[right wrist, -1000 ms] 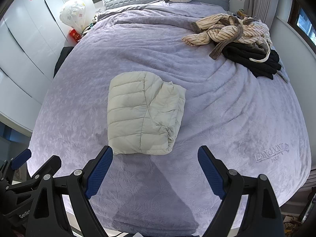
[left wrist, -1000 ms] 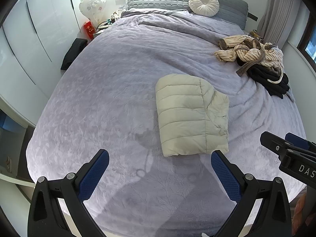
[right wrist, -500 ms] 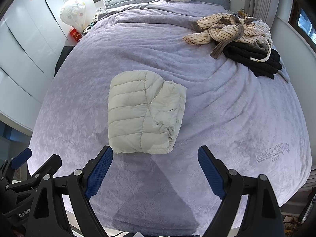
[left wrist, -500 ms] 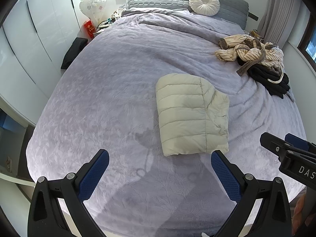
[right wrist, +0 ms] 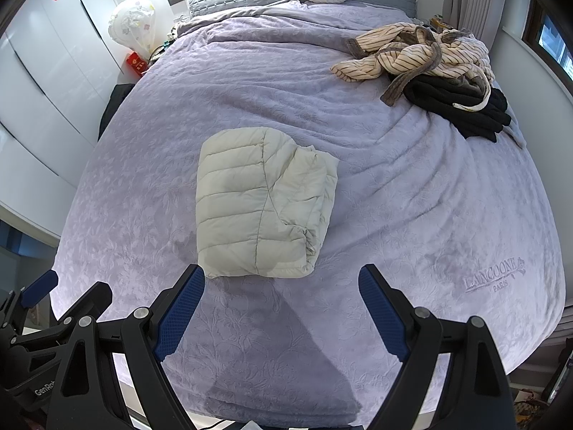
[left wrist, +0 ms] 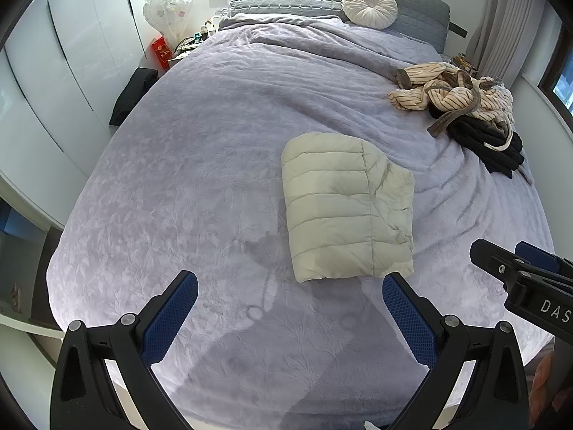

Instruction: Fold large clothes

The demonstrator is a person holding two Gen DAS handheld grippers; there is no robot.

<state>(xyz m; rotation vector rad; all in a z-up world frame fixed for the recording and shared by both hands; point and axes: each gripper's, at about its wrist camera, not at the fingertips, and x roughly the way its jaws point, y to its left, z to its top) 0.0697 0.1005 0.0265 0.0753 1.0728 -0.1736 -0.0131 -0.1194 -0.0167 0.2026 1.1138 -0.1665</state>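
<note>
Jaws of left gripper (left wrist: 290, 288) wide apart, nothing between. Folded cream puffer jacket (left wrist: 347, 208) lying on the bed (left wrist: 200, 150), just beyond the jaws, nearer the right-hand blue pad. Gripper angled steeply down over bed's near edge. Right gripper (left wrist: 519, 276) poking in at right.

Right wrist view: jaws of right gripper (right wrist: 281, 288) spread wide too, empty; jacket (right wrist: 261, 204) just past the left-hand pad. Quilted, horizontal stitching, roughly rectangular. Lavender embossed bedspread; striped and black clothes pile (right wrist: 429, 68) far right, well apart.
</note>
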